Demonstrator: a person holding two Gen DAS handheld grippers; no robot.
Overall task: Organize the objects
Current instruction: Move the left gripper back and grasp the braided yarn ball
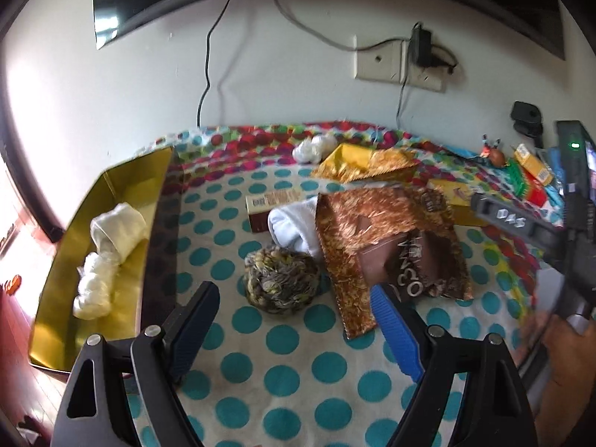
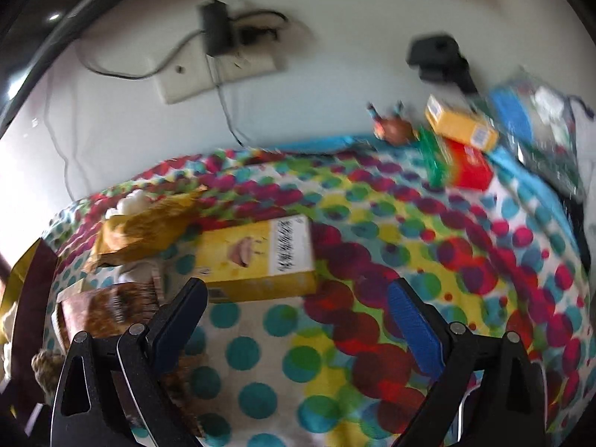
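Note:
My left gripper (image 1: 294, 305) hangs open over the polka-dot cloth (image 1: 298, 372), with nothing between its fingers. Just ahead of it lies a mottled yarn-like ball (image 1: 281, 279), with a brown snack bag (image 1: 391, 246), a rolled white sock (image 1: 294, 227) and a small brown box (image 1: 266, 206) behind. A gold tray (image 1: 56, 320) at the left holds two cream sock rolls (image 1: 119, 231). My right gripper (image 2: 298, 301) stands wide open and empty above the cloth (image 2: 409, 246). A yellow box (image 2: 260, 257) lies just beyond its left finger, with a gold bag (image 2: 145, 227) further left.
At the far right stand a red box (image 2: 469, 167), an orange-yellow box (image 2: 462, 123), a small toy figure (image 2: 391, 126) and a blue package (image 2: 521, 119). A wall with sockets and cables closes the back. A person's hand (image 1: 570, 357) shows at the right edge.

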